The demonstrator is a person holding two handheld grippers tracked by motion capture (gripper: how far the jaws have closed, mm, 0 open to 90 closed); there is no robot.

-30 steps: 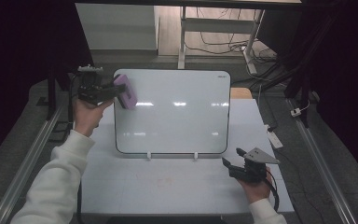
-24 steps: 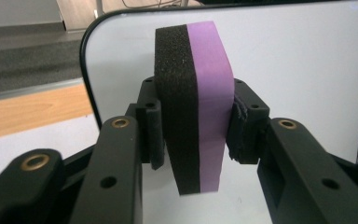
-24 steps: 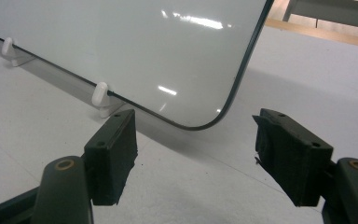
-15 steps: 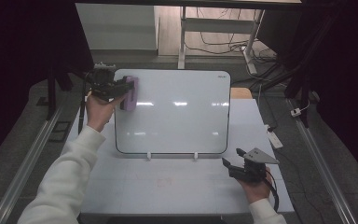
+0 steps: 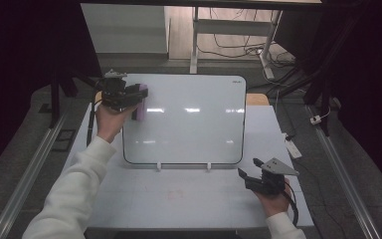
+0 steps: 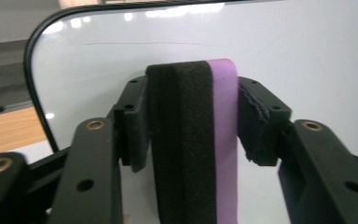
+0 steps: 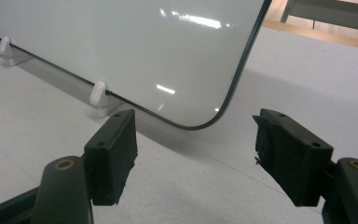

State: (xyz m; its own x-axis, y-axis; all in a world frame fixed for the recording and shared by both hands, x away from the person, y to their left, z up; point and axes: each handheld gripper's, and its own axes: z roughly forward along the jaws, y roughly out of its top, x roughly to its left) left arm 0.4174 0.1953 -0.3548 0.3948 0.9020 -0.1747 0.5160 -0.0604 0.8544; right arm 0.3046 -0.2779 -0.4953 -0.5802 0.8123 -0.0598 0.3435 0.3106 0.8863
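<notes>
Eraser [image 6: 193, 140] btwn left tool [image 6: 191, 121] pads, gaps visible close-up.

1. Ahead of the right gripper's fingers [image 7: 284, 154], bare tabletop [image 7: 205, 177] gives free passage up to the whiteboard [image 7: 121, 51].
2. Two white stands [image 7: 98, 95] block the board's lower edge.
3. Between the left fingers [image 6: 261, 121], the eraser [image 6: 196, 140] fills most room, whiteboard directly behind.

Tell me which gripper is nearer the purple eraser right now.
Left. The left gripper has the eraser between its just-opening fingers, against the whiteboard at its upper left corner. The right gripper sits far off on the table, below the whiteboard's lower right corner.
</notes>
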